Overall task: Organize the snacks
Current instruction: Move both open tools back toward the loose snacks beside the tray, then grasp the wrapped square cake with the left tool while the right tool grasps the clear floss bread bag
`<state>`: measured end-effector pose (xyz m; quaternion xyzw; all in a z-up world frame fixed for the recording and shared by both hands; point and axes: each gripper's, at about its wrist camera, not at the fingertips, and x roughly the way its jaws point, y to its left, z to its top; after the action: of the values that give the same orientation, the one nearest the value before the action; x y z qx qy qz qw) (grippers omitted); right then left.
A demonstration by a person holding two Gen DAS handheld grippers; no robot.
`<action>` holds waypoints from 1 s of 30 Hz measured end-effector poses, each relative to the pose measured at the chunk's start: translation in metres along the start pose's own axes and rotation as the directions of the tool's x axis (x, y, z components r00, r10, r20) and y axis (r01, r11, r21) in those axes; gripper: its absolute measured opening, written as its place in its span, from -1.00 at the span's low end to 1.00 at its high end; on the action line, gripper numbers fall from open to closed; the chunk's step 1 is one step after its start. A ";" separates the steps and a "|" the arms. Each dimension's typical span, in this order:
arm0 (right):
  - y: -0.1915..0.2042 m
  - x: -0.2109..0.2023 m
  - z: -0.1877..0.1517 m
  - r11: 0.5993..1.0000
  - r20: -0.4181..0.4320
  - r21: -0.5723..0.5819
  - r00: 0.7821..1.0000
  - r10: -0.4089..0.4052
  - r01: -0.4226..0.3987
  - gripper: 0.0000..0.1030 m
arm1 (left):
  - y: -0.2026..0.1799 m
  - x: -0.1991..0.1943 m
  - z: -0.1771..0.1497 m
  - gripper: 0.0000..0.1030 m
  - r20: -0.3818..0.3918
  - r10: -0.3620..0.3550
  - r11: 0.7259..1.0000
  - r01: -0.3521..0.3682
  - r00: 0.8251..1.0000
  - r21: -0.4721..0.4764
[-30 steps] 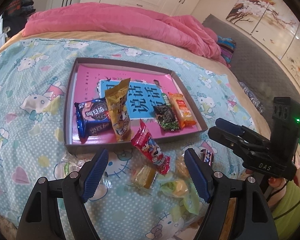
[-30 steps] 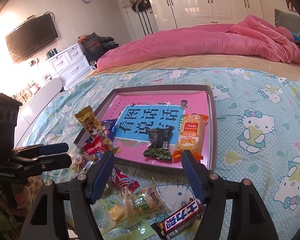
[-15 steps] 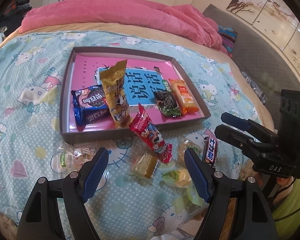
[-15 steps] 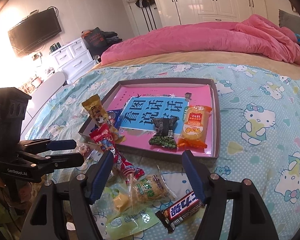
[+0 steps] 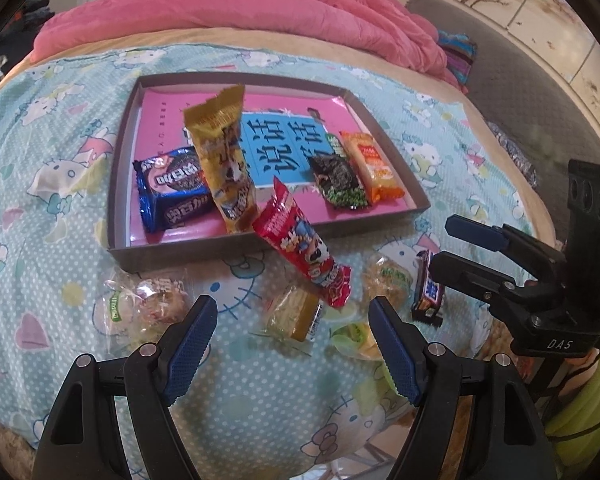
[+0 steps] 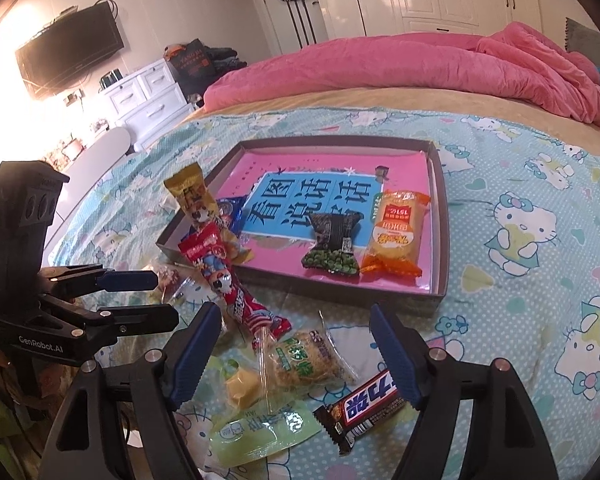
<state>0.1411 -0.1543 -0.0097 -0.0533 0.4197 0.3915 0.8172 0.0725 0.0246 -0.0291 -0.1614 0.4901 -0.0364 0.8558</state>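
A shallow grey tray (image 5: 124,152) (image 6: 440,208) with a pink bottom lies on the bed. In it are a blue cookie pack (image 5: 172,188), a gold packet (image 5: 224,160), a dark pea packet (image 5: 340,180) (image 6: 332,240) and an orange packet (image 5: 372,164) (image 6: 396,232). A red packet (image 5: 300,244) (image 6: 220,276) leans over the tray's near rim. Loose on the sheet are clear-wrapped cakes (image 5: 296,312) (image 6: 304,356) and a chocolate bar (image 5: 428,288) (image 6: 364,408). My left gripper (image 5: 292,344) is open and empty above the loose snacks. My right gripper (image 6: 296,352) is open and empty over them too.
A pink duvet (image 5: 220,12) (image 6: 420,64) lies bunched behind the tray. The right gripper shows in the left wrist view (image 5: 460,248), the left gripper in the right wrist view (image 6: 148,296). A white dresser (image 6: 148,96) and a wall TV (image 6: 68,48) stand left of the bed.
Both grippers have drawn back toward the near edge of the bed, so more loose snacks show in front of the tray. Both stay open. No snack has moved.
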 end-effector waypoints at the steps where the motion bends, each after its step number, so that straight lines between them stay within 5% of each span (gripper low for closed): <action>1: 0.000 0.002 -0.001 1.000 -0.009 -0.001 1.000 0.003 -0.003 0.48 | 0.000 0.001 0.000 0.54 -0.003 0.001 1.000 -0.001 1.000 0.004; 30: 0.004 0.052 -0.022 0.990 -0.213 -0.103 0.970 -0.117 0.097 0.48 | -0.010 0.049 -0.003 0.54 -0.116 0.025 0.999 -0.020 0.993 0.039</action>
<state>0.1422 -0.1299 -0.0610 -0.1563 0.4852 0.3574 0.7826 0.0964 0.0035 -0.0681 -0.1372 0.5404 -0.0454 0.8289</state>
